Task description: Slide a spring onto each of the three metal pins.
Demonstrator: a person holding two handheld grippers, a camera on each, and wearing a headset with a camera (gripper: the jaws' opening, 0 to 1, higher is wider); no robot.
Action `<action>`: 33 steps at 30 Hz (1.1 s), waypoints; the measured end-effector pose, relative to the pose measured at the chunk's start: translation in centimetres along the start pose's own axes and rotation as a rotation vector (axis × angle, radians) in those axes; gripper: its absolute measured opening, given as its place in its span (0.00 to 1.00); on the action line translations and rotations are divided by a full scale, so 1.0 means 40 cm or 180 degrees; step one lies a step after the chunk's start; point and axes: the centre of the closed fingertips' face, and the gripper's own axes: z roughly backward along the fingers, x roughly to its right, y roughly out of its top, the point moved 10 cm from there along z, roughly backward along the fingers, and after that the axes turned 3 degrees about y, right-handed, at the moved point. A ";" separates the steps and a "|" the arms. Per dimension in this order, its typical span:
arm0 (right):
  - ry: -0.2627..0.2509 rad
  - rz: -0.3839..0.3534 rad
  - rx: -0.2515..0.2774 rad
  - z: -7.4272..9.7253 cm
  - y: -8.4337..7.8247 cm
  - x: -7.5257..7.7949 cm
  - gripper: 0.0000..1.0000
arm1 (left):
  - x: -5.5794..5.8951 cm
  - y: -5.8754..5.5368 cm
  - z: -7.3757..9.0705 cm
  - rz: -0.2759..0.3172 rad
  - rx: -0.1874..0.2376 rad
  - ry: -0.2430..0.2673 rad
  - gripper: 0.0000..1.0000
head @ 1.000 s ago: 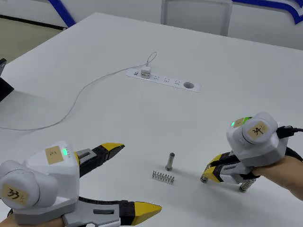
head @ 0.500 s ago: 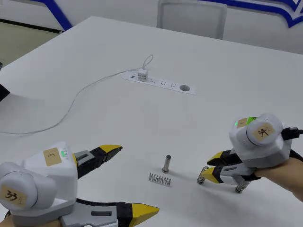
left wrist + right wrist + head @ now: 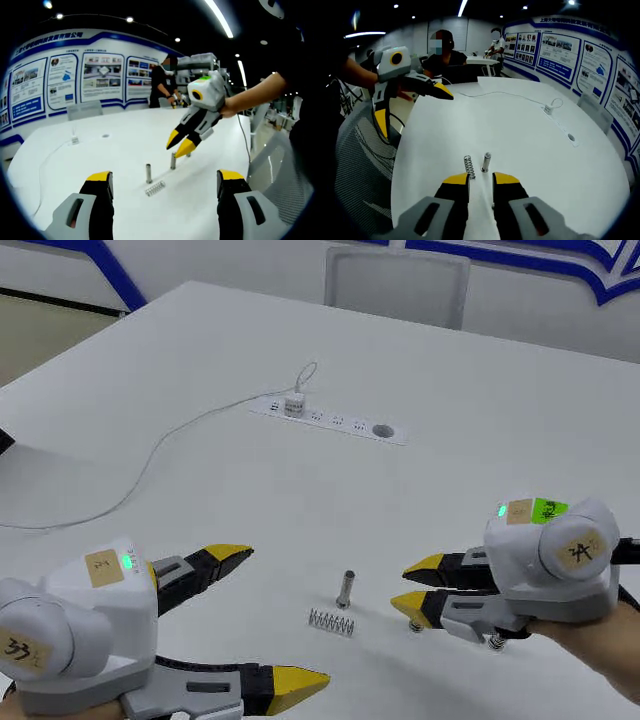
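Two-thirds done, at a guess. Make out a first pin [image 3: 173, 161] and a second pin [image 3: 494, 642] on the table [image 3: 480, 410], both tucked under the right gripper [image 3: 415, 583] at 4 o'clock of the head view. Appear sleeved in coils, though too hidden and small to swear to. Find the third pin [image 3: 346, 589] bare and upright near the middle, at 9 o'clock of the right gripper and apart from it. Note the loose spring [image 3: 331, 622] lying flat just at 7 o'clock of that pin, close but not touching. Read the right gripper as narrow, with a slim gap between the yellow tips and nothing held. Read the left gripper [image 3: 265, 618] as spread wide and empty, at 8 o'clock of the spring. Left to do: pick up the loose spring, stand it on end, thread it over the third pin. Expect so small a coil to roll or slip under a pinch, so call for a light, centred grip.
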 end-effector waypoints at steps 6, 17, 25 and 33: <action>0.0123 0.0034 -0.0089 -0.060 -0.011 -0.036 0.19 | -0.007 -0.002 0.009 0.0007 -0.0004 0.0031 0.87; -0.0018 -0.0066 -0.0241 -0.136 -0.033 -0.041 0.18 | -0.012 -0.012 0.015 0.0033 -0.0036 0.0047 0.87; -0.0066 -0.0026 -0.0379 -0.177 -0.041 -0.042 0.17 | -0.010 -0.015 0.020 0.0029 -0.0064 0.0039 0.86; -0.0053 -0.0078 -0.0506 -0.189 -0.061 -0.032 0.15 | -0.010 -0.018 0.019 0.0034 -0.0082 0.0043 0.87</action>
